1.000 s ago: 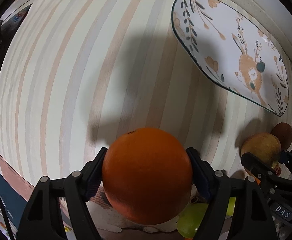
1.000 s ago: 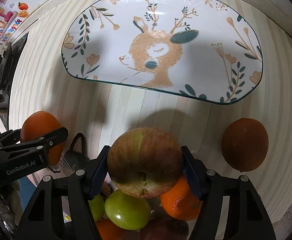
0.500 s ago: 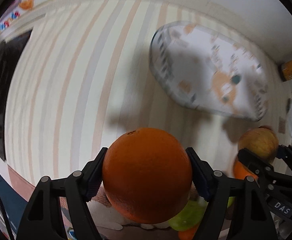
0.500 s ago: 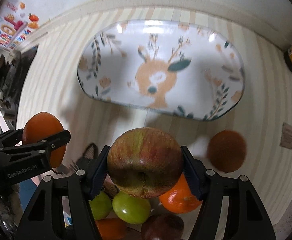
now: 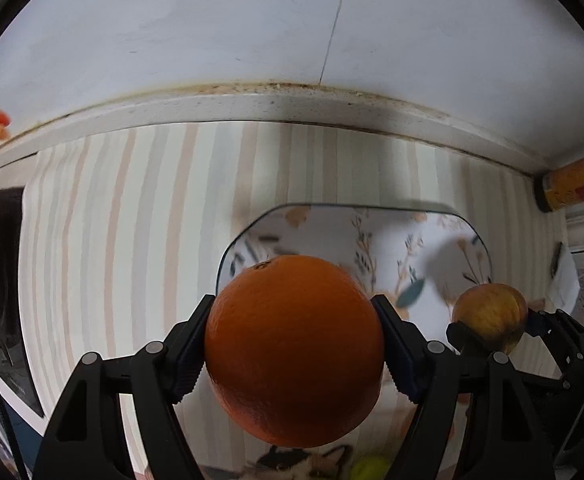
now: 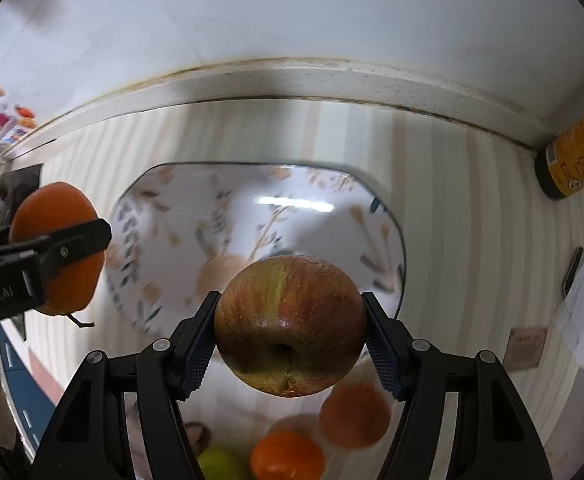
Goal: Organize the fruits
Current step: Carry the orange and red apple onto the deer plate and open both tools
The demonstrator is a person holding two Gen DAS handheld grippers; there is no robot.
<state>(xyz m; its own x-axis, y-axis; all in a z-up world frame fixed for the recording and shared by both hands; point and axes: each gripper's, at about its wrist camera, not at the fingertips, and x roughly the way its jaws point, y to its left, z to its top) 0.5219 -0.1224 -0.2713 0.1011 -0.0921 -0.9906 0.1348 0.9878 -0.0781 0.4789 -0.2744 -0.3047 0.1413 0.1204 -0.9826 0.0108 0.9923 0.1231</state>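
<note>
My left gripper (image 5: 293, 350) is shut on a large orange (image 5: 293, 350), held in the air in front of the deer-print plate (image 5: 387, 240). My right gripper (image 6: 290, 326) is shut on a red-green apple (image 6: 290, 326), held above the same plate (image 6: 260, 216). In the left wrist view the apple (image 5: 487, 316) and right gripper show at the right. In the right wrist view the orange (image 6: 58, 248) in the left gripper shows at the left. The plate holds no fruit.
Loose fruits lie below the right gripper: a brown fruit (image 6: 353, 416), an orange (image 6: 288, 458) and a green one (image 6: 220, 464). A yellow can (image 6: 579, 156) stands at the back right by the wall. A paper (image 6: 579, 312) lies at the right edge.
Both grippers have risen and tilted up with their fruits; the wall now fills the upper views. The plate appears lower and nearer the grippers, and the left gripper has swung toward it.
</note>
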